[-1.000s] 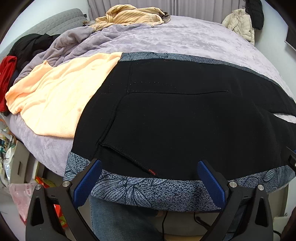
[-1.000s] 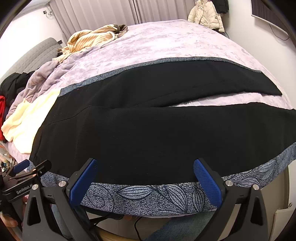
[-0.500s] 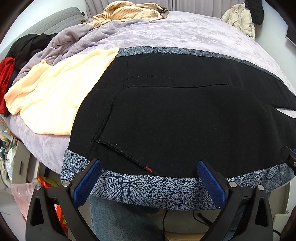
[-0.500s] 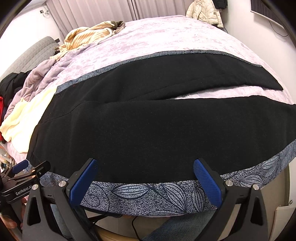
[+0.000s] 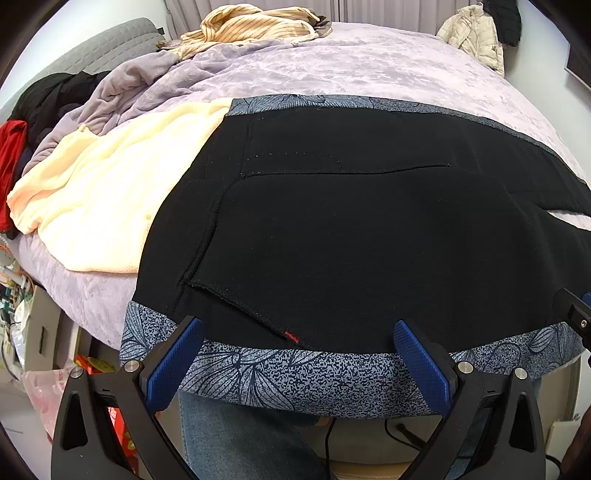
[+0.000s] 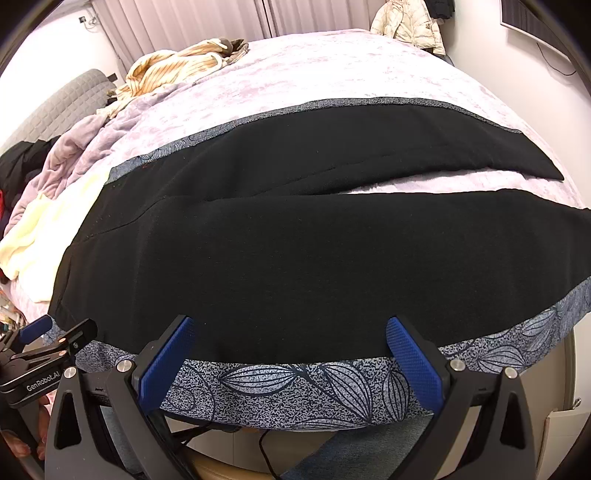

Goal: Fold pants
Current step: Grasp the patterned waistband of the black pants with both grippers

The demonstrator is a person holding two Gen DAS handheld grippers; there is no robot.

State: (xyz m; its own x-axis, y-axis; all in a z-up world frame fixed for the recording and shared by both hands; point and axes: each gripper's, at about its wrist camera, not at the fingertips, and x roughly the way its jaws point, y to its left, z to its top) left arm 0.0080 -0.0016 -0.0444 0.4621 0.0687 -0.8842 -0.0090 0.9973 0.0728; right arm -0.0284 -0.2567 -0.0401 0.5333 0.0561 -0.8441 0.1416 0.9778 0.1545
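Observation:
Black pants with a blue leaf-print side stripe lie spread flat on the lavender bed, both legs running to the right. The near striped edge hangs at the bed's front edge. My left gripper is open and empty, its blue pads either side of the near edge by the waist end. My right gripper is open and empty over the near leg's striped edge. The left gripper also shows in the right wrist view.
A peach blanket lies left of the pants, touching the waist. A striped yellow garment and black and red clothes lie at the back left. A white jacket hangs at the back right. Clutter stands beside the bed.
Both grippers have moved forward and a little lower toward the pants' near striped edge. Both stay open. The pants have not moved.

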